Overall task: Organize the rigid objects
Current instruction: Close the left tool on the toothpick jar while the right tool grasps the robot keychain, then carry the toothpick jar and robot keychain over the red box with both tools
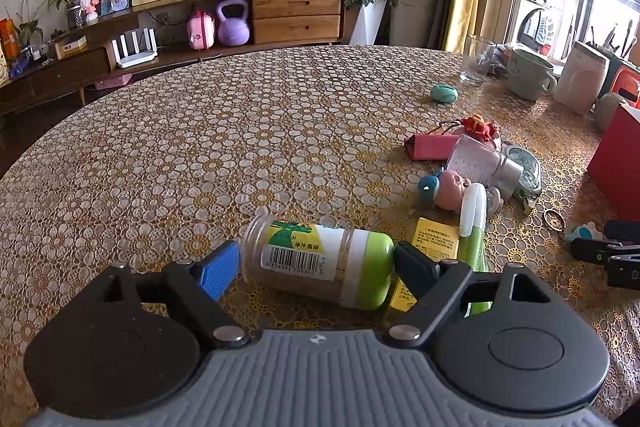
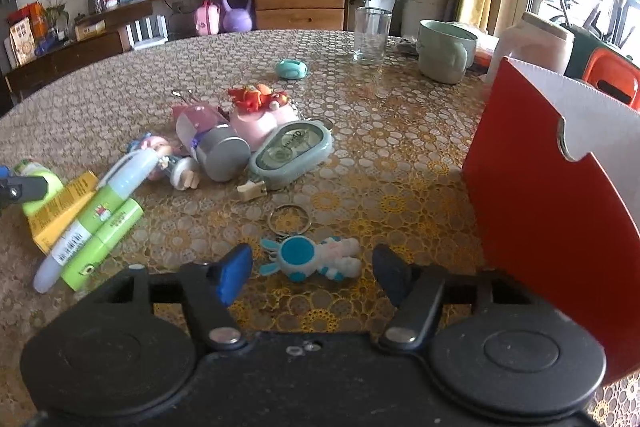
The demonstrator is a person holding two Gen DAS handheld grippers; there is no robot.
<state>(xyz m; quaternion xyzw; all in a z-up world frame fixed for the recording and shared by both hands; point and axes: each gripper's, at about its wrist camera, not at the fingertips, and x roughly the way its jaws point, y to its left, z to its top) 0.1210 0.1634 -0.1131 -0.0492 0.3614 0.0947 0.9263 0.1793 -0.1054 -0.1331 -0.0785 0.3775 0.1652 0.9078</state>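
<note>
Green-capped jar (image 1: 320,263) on side — clamped endwise in left hand-held gripper (image 1: 316,259).

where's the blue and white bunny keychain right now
In the right wrist view the bunny keychain lies flat on the table between the open fingers of the right claw, its metal ring just beyond it, left of the red box.

left wrist: low over the tabletop (image 1: 280,131), looking forward and down past its tool (image 1: 316,261) | right wrist: same tilt, close beside the red box (image 2: 540,187) | shared: green-capped jar (image 1: 320,261), far sideboard (image 2: 300,3)
</note>
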